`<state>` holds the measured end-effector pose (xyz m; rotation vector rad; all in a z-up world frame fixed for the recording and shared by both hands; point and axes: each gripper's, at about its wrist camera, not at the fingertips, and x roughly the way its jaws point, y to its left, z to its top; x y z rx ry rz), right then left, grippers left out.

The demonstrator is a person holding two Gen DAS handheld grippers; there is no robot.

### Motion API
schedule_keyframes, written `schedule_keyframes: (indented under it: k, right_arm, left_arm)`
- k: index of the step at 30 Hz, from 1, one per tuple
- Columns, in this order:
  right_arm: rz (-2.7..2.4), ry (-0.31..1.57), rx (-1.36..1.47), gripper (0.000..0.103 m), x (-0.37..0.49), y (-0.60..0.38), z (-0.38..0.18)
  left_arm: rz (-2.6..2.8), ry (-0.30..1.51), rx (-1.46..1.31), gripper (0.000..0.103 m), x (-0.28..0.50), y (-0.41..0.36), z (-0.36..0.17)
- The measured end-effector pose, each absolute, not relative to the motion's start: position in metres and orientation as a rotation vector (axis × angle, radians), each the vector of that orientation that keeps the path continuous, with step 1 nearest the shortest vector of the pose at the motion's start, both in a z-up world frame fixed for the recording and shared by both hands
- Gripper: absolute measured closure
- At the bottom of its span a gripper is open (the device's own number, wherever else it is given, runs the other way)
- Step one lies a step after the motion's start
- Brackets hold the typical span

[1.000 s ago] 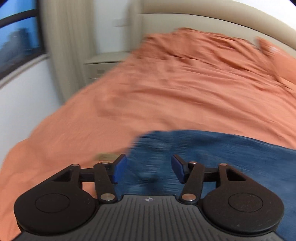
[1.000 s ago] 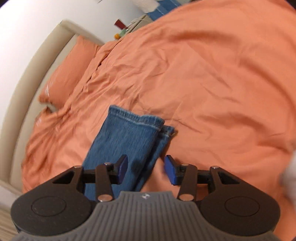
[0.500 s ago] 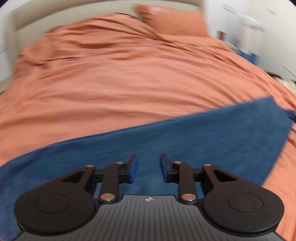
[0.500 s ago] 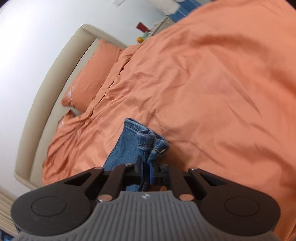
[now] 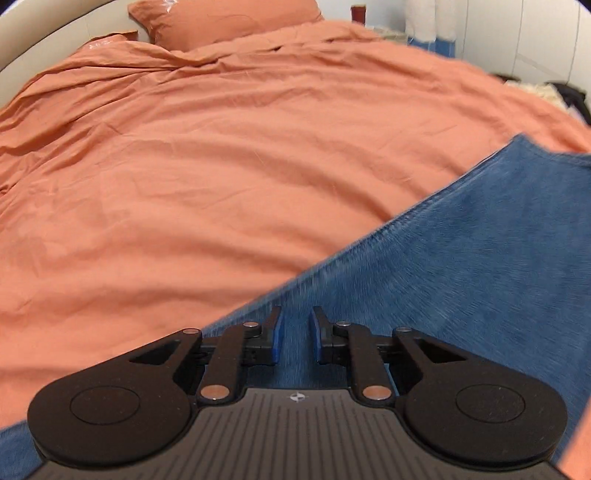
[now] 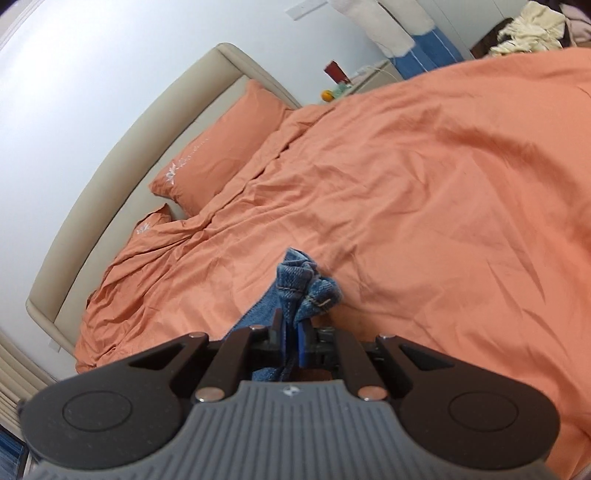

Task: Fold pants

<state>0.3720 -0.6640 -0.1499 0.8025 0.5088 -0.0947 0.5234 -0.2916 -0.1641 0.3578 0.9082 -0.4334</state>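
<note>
Blue denim pants [image 5: 461,266] lie on the orange bed cover [image 5: 221,166], stretching from under my left gripper toward the right. My left gripper [image 5: 294,326] hovers over the near part of the pants with a narrow gap between its blue pads and nothing in it. My right gripper [image 6: 291,326] is shut on the bunched leg cuffs of the pants [image 6: 303,286] and holds them lifted above the cover [image 6: 424,221].
Orange pillows [image 6: 218,162] lie against the beige headboard [image 6: 110,173]. A nightstand with small items [image 6: 354,81] stands beyond the bed. A heap of light clothes [image 6: 528,29] lies at the far right.
My right gripper closed on the leg cuffs and lifted them off the cover. My left gripper swung round over the pants and its jaws narrowed.
</note>
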Motion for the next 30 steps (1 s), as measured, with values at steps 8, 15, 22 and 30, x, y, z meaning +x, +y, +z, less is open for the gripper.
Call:
schedule_keyframes:
  k: [8, 15, 22, 30]
  right_arm:
    - [-0.153, 0.533, 0.71, 0.102, 0.374, -0.654, -0.148]
    - [-0.174, 0.499, 0.622, 0.103, 0.367, -0.636, -0.131]
    - [-0.196, 0.515, 0.598, 0.103, 0.367, -0.616, -0.098]
    - [-0.042, 0.465, 0.401, 0.103, 0.372, -0.523, 0.01]
  left_arm:
    - [-0.424, 0.882, 0.371, 0.082, 0.515, -0.3, -0.16]
    - [-0.658, 0.947, 0.387, 0.082, 0.438, -0.3, -0.15]
    - [-0.734, 1.025, 0.327, 0.083, 0.39, -0.287, -0.155]
    - [-0.693, 0.91, 0.241, 0.083, 0.364, -0.189, -0.075]
